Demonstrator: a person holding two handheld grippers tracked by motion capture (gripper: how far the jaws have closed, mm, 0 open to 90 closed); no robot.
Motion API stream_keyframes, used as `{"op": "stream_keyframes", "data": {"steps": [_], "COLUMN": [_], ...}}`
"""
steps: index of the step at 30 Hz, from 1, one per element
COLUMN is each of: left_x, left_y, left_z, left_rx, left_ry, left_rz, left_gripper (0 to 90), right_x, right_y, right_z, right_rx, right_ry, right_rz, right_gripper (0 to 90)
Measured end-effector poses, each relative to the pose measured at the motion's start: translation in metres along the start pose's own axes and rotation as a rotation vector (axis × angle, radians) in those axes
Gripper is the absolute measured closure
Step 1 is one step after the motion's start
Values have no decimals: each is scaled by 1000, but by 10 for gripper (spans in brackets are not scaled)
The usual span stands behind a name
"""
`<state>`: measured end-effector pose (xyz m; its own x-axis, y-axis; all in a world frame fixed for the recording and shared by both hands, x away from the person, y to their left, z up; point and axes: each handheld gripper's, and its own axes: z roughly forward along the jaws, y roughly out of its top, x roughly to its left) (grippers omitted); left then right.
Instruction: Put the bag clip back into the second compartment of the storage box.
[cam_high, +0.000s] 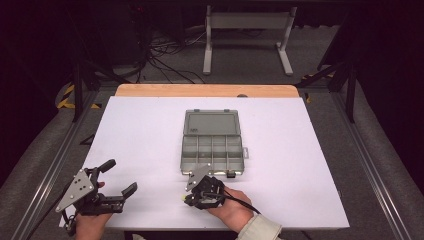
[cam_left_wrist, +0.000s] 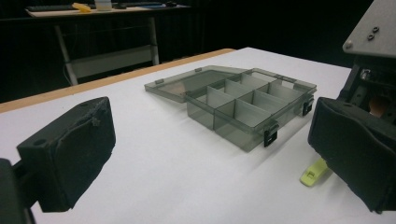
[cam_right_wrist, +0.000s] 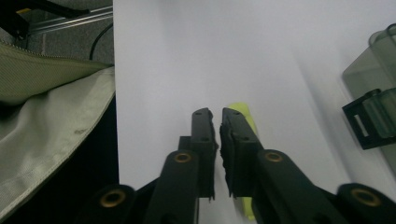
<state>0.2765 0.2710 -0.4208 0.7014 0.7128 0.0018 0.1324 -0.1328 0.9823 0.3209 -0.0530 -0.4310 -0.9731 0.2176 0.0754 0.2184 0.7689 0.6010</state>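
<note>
A smoky grey compartment box (cam_high: 190, 150) lies open at the table's middle, its lid (cam_high: 210, 122) folded flat toward the far side and its compartments looking empty. A small yellow-green piece (cam_right_wrist: 242, 111) lies flat on the white table just in front of the box. My right gripper (cam_right_wrist: 216, 116) is shut with nothing between its jaws, its tips low over the table and the piece right beside one jaw. In the high view the right gripper (cam_high: 189, 199) points away from the box. My left gripper (cam_high: 121, 176) stands wide open at the near left, holding nothing.
The white table sheet (cam_high: 150, 125) has a wooden strip (cam_high: 205, 90) along its far edge. A black latch (cam_right_wrist: 362, 123) sticks out of the box front near my right gripper. A pale sleeve (cam_right_wrist: 42, 121) hangs at the table's near edge. Beyond the table are cables and a stand.
</note>
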Motion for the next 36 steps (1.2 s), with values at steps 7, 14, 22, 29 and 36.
{"op": "stream_keyframes", "data": {"steps": [7,14,22,29,36], "left_x": [0,1,1,0,0], "left_y": [0,0,0,0,0], "left_z": [0,0,0,0,0], "left_rx": [1,0,2,2,-2], "left_ry": [-1,-3,-4,-4,-4], "left_rz": [-1,-3,-3,-2,-3], "left_gripper": [12,12,12,11,12], "right_x": [-2,-7,-9,-10,-8], "right_y": [2,1,1,1,1], "right_z": [-5,-4,3,7,10], "right_rx": [-4,15,64,87,114], "right_ry": [-48,-64,-78,-85,-87], "right_rz": [7,8,-16,-49,-63], "right_gripper": [415,375,481,642,774]}}
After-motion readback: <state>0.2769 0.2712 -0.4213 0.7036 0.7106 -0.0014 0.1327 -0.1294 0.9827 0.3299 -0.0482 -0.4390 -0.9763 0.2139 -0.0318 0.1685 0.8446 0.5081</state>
